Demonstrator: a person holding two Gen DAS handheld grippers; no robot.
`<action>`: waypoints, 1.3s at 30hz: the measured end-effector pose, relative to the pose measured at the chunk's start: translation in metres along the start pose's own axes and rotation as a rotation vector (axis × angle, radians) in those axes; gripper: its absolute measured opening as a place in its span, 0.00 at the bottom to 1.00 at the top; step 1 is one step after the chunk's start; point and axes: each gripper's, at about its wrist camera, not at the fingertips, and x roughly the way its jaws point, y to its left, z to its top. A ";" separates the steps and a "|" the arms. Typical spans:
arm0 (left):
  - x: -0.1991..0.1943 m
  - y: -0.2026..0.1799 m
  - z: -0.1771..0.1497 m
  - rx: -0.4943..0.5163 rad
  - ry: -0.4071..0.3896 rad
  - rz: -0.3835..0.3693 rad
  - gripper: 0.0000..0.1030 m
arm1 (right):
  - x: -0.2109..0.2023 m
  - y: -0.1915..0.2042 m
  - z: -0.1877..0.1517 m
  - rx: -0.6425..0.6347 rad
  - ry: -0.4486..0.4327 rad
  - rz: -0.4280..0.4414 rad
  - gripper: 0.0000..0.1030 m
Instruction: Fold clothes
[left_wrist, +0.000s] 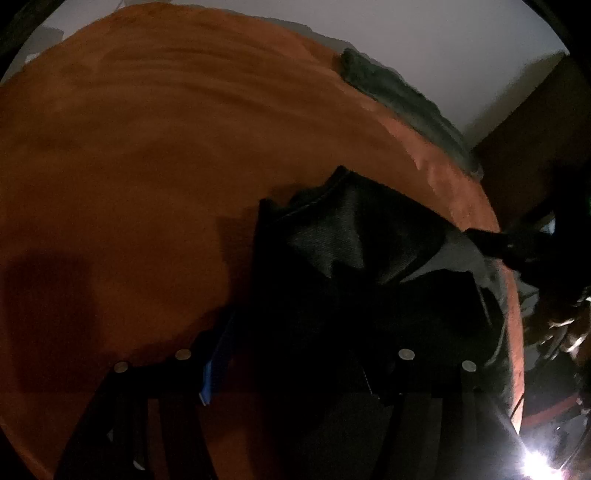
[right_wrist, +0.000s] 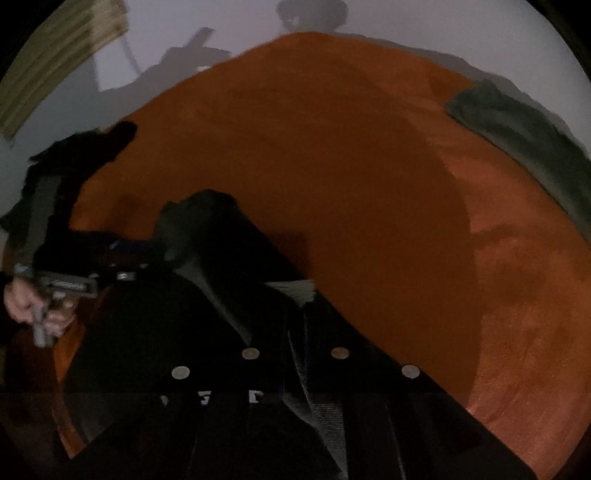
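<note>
Low light, both wrist views dim. The dark garment lies bunched on the orange blanket, toward the near right edge of the bed as I see it from the left wrist camera; one seam edge stands up in a ridge at its far side. My left gripper sits right over the near part of that cloth, its fingers lost in shadow — I cannot tell whether the jaws are wide or closed on fabric. A blue strip shows beside the left finger. From the right wrist camera the garment runs up between the fingers of my right gripper, a grey fold pinched between them, so this tool reads as clamped on the cloth. The other gripper unit and the hand that grips its handle show at the left of that view. A grey-green cloth lies at the far right edge of the blanket, well apart from the garment.
</note>
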 end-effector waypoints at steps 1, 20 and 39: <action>-0.004 0.002 -0.001 -0.007 -0.010 0.001 0.59 | 0.002 -0.005 -0.002 0.030 0.003 0.001 0.06; -0.026 0.008 -0.015 0.068 -0.060 -0.011 0.14 | 0.039 0.091 0.017 -0.378 0.088 -0.011 0.26; -0.042 0.020 -0.024 0.030 -0.048 -0.035 0.23 | 0.021 0.061 0.064 -0.148 -0.032 0.089 0.50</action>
